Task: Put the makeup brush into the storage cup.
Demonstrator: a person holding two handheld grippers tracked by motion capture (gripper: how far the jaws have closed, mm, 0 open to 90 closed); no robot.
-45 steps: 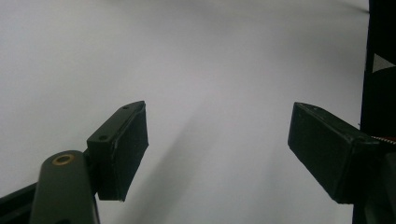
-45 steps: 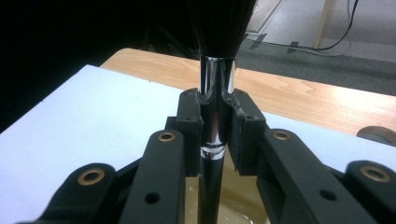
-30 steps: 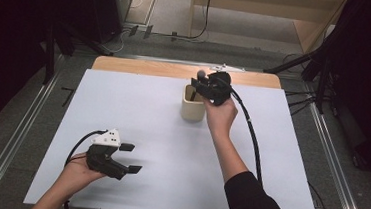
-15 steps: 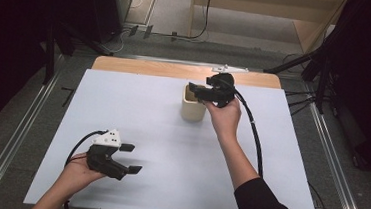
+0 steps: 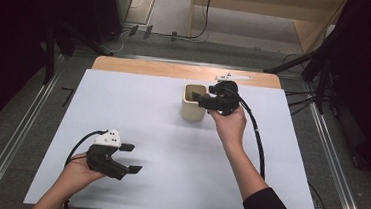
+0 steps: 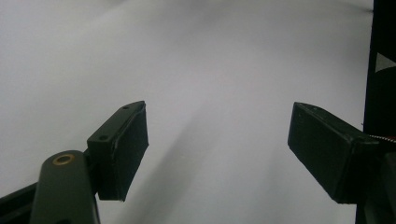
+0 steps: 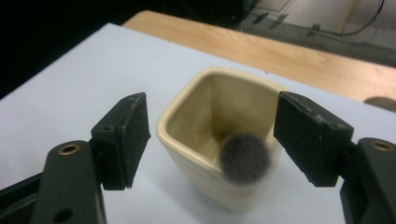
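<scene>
White table sheet (image 5: pixel 170 148), wooden edge (image 5: pixel 176 69), dark room

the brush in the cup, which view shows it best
The right gripper view: the brush stands in the cream cup, its grey bristle head close and clear. The high view shows the cup, the brush indiscernible. The left gripper view faces bare table.

High view: you look forward, down on whole table (image 5: pixel 138 106) from your side. Left gripper view: close, low, facing bare white top. Right gripper view: close on cup (image 7: pixel 210 140); high view shares cup (image 5: pixel 193 104).
</scene>
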